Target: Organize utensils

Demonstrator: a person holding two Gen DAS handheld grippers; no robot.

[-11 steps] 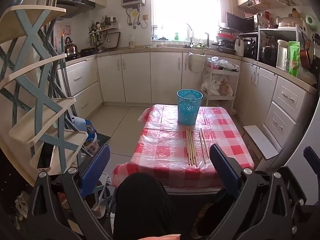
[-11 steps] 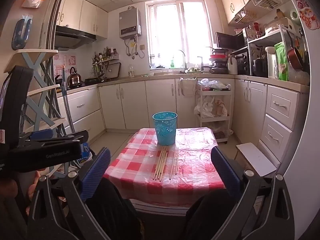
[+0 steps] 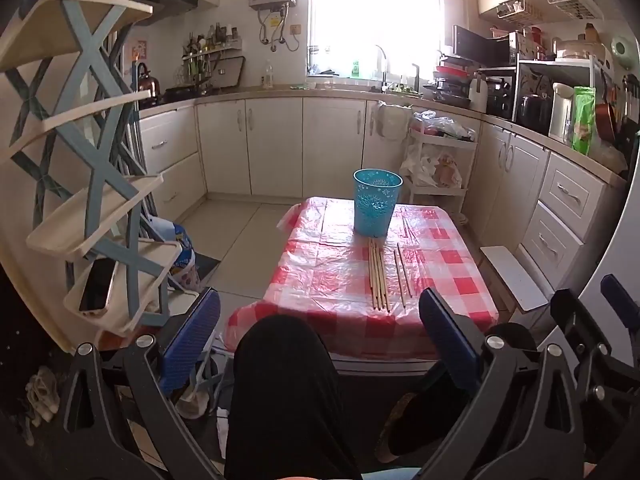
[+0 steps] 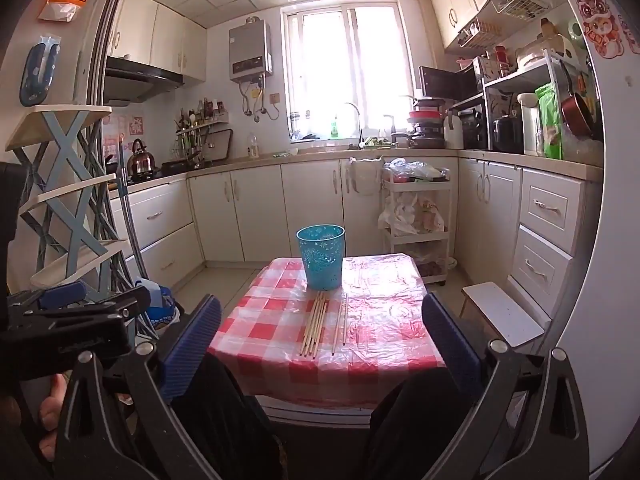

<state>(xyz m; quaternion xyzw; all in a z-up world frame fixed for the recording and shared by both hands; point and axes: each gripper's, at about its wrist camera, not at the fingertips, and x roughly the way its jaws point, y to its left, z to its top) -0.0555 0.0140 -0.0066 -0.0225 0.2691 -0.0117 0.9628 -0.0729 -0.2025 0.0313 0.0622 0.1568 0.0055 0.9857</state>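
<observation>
A teal perforated cup [image 3: 377, 207] [image 4: 321, 256] stands upright on a small table with a red-checked cloth [image 3: 320, 276] [image 4: 264, 332]. Several wooden chopsticks [image 3: 379, 275] [image 4: 316, 323] lie in a bundle in front of the cup, with two more [image 3: 402, 273] [image 4: 341, 323] beside them to the right. My left gripper [image 3: 320, 340] is open and empty, held back from the table's near edge above my knee. My right gripper [image 4: 320, 344] is open and empty, also short of the table. The left gripper's body shows at the left of the right wrist view [image 4: 72, 320].
A blue and cream folding shelf [image 3: 80, 152] [image 4: 68, 200] stands to the left with a phone [image 3: 96, 285] on a low tier. White cabinets [image 3: 272, 144] line the back and right walls. A white trolley [image 3: 436, 168] stands beyond the table; a small white stool [image 3: 514, 276] is at its right.
Both views have shifted very slightly; the table and chopsticks sit almost as before. Both grippers stay open.
</observation>
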